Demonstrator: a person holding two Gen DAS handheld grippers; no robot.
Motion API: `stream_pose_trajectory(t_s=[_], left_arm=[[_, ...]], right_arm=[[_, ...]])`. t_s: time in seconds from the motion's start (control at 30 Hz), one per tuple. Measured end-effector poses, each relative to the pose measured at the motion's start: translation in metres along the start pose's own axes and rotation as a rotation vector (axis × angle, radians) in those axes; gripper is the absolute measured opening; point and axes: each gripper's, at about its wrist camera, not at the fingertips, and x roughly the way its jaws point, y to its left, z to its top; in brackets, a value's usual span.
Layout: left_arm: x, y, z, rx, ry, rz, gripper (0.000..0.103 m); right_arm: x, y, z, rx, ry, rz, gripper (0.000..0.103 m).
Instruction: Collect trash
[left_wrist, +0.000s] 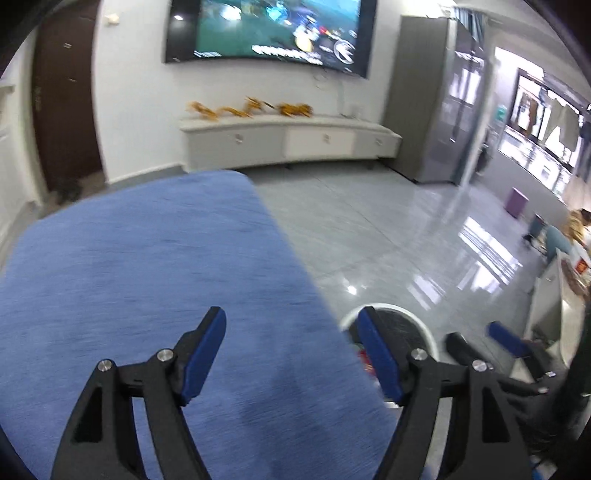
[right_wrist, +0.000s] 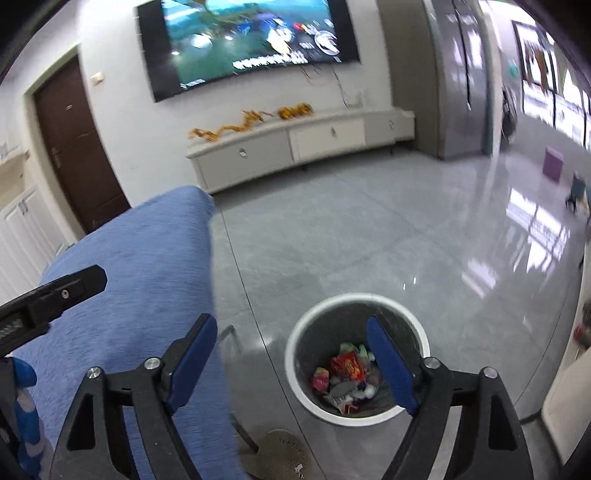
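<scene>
The left gripper (left_wrist: 291, 354) is held with its fingers spread wide and nothing between them, above the blue-covered table (left_wrist: 147, 258), whose right edge is seen dropping to the floor. The right gripper (right_wrist: 291, 363) is likewise held wide and empty, past that edge, above the white-rimmed bin (right_wrist: 354, 354). Crumpled wrappers (right_wrist: 347, 373), the collected trash, are seen lying in the bin. Beyond, a broad stretch of glossy grey floor (right_wrist: 369, 229) is left free up to the low white cabinet (right_wrist: 295, 147) and wall screen (right_wrist: 251, 40).
</scene>
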Motion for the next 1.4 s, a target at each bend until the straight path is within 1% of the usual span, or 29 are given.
stream_pose_trajectory(t_s=[0.03,0.1,0.17,0.3,0.57,0.7,0.77,0.83,1.07,1.13,1.23,1.4], left_arm=[[-0.008,0.006,-0.003,-0.005,-0.012,0.014,0.073],[-0.024,0.018,-0.008,-0.012,-0.038,0.039,0.073],[-0.04,0.03,-0.014,-0.016,-0.065,0.056,0.073],[-0.066,0.038,-0.023,-0.021,-0.121,0.095,0.073],[-0.097,0.043,-0.038,-0.033,-0.19,0.187,0.073],[-0.103,0.041,-0.04,-0.034,-0.205,0.212,0.073],[-0.106,0.04,-0.042,-0.034,-0.211,0.215,0.076],[-0.108,0.038,-0.044,-0.036,-0.218,0.213,0.085],[-0.107,0.036,-0.044,-0.035,-0.22,0.204,0.089],[-0.105,0.034,-0.043,-0.031,-0.218,0.207,0.093],[-0.104,0.033,-0.044,-0.03,-0.226,0.213,0.095],[-0.101,0.038,-0.045,-0.035,-0.246,0.269,0.095]], right_arm=[[-0.008,0.01,0.001,-0.023,-0.02,0.003,0.086],[-0.021,0.025,0.001,-0.056,-0.055,0.008,0.092],[-0.033,0.04,0.002,-0.09,-0.085,0.02,0.095],[-0.048,0.066,-0.001,-0.148,-0.129,0.036,0.099],[-0.071,0.093,-0.014,-0.232,-0.193,0.052,0.101],[-0.08,0.098,-0.018,-0.246,-0.213,0.049,0.101],[-0.08,0.099,-0.019,-0.252,-0.219,0.043,0.101],[-0.081,0.099,-0.02,-0.252,-0.223,0.036,0.101],[-0.078,0.092,-0.02,-0.22,-0.218,0.013,0.101],[-0.077,0.091,-0.021,-0.211,-0.215,0.006,0.101],[-0.07,0.089,-0.022,-0.195,-0.2,0.002,0.101],[-0.065,0.088,-0.026,-0.179,-0.196,-0.007,0.101]])
